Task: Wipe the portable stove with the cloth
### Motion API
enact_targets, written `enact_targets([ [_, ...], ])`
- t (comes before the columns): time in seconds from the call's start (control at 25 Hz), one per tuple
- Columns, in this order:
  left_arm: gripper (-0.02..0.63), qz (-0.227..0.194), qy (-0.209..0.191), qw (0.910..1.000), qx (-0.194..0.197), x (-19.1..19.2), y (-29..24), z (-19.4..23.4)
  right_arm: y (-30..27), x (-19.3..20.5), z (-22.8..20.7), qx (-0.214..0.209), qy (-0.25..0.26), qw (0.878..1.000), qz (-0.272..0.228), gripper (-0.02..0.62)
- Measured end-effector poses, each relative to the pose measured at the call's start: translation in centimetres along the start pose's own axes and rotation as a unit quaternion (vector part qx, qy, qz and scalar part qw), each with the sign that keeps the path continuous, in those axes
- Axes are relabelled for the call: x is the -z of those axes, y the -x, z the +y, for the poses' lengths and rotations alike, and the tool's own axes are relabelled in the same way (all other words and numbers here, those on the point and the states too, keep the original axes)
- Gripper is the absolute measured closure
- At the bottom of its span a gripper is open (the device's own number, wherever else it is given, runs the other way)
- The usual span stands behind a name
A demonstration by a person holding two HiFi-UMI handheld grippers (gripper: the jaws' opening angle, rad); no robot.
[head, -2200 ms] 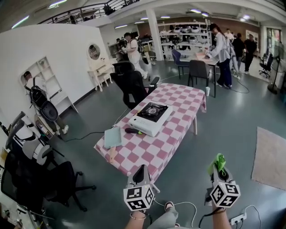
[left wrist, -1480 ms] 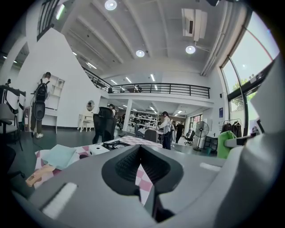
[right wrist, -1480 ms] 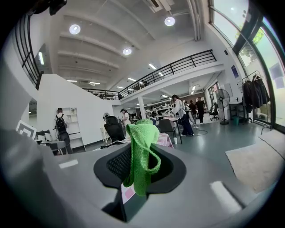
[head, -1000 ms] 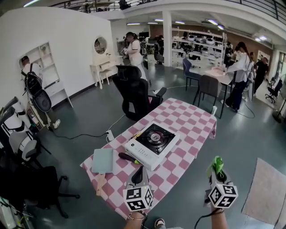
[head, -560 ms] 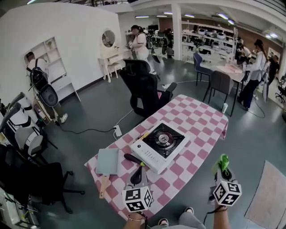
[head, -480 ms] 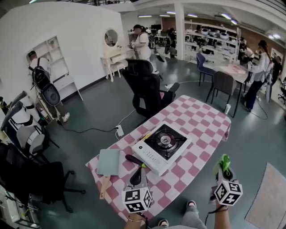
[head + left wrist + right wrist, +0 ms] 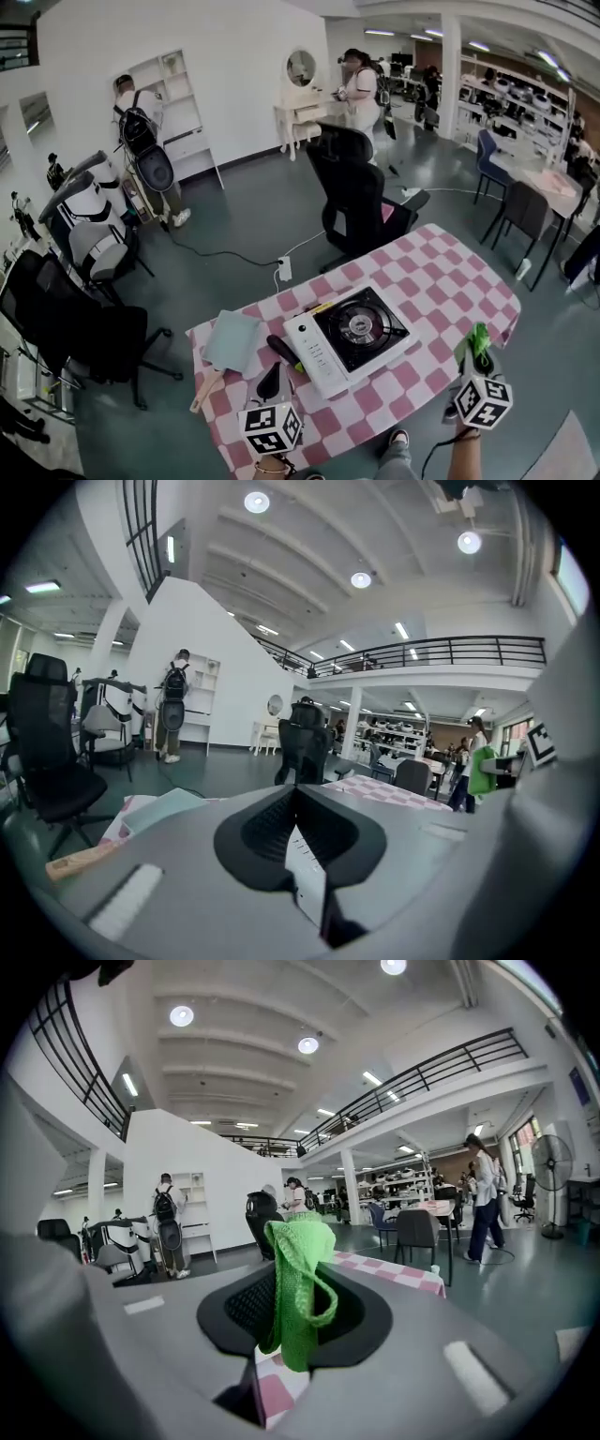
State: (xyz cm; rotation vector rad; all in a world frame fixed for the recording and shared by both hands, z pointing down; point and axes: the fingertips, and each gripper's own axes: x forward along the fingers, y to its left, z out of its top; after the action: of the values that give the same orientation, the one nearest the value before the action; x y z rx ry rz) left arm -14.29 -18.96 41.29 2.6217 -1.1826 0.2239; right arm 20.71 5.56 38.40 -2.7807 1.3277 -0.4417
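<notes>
On the pink-checked table (image 7: 448, 281), the portable stove (image 7: 352, 339) sits close to the near edge. It has a white body and a black burner top, and its control strip faces the near-left side. A black-handled tool (image 7: 280, 349) lies just beside the stove's left end, its greenish tip toward the stove. Farther left of the stove is a flat teal board (image 7: 231, 339). A wooden spatula (image 7: 206, 392) lies beyond the board, at the table's edge. A thin yellow item (image 7: 320, 307) is at the stove's far-left corner; what it is cannot be told. A black office chair (image 7: 356, 192) stands past the stove, on the table's far side.

The left gripper (image 7: 273, 368) is held on the near side of the stove's left end, close to it but apart. Its jaws are together with nothing between them. The right gripper (image 7: 476, 354) is held to the right of the stove, off the table's near edge and well apart from the stove. Its jaws are clamped on the green cloth (image 7: 292, 1288). The cloth sticks up past the tips, and one fold loops down over the jaw opening.
</notes>
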Motion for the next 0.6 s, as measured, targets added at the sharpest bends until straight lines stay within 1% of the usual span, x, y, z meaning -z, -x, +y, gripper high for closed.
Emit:
enact_targets([
  [0.12,0.606,0.0,-0.001,0.9994,-0.036,-0.2,-1.4,-1.9,-4.1,-1.2,-2.4,-0.028,0.014,0.999,0.009,0.506],
  [0.32,0.606,-0.002,0.008,0.9957,-0.093,-0.4,-3.8,-5.0,-10.6,-1.9,-5.8,-0.08,0.014,0.996,0.035,0.505],
  [0.44,0.606,-0.004,0.011,0.9931,-0.116,-0.4,-5.4,-7.3,-13.9,-2.5,-7.2,-0.112,0.024,0.992,0.049,0.506],
  [0.6,0.606,-0.014,0.028,0.9882,-0.15,-0.6,-6.9,-9.8,-17.6,-2.9,-8.1,-0.158,0.038,0.984,0.068,0.506],
])
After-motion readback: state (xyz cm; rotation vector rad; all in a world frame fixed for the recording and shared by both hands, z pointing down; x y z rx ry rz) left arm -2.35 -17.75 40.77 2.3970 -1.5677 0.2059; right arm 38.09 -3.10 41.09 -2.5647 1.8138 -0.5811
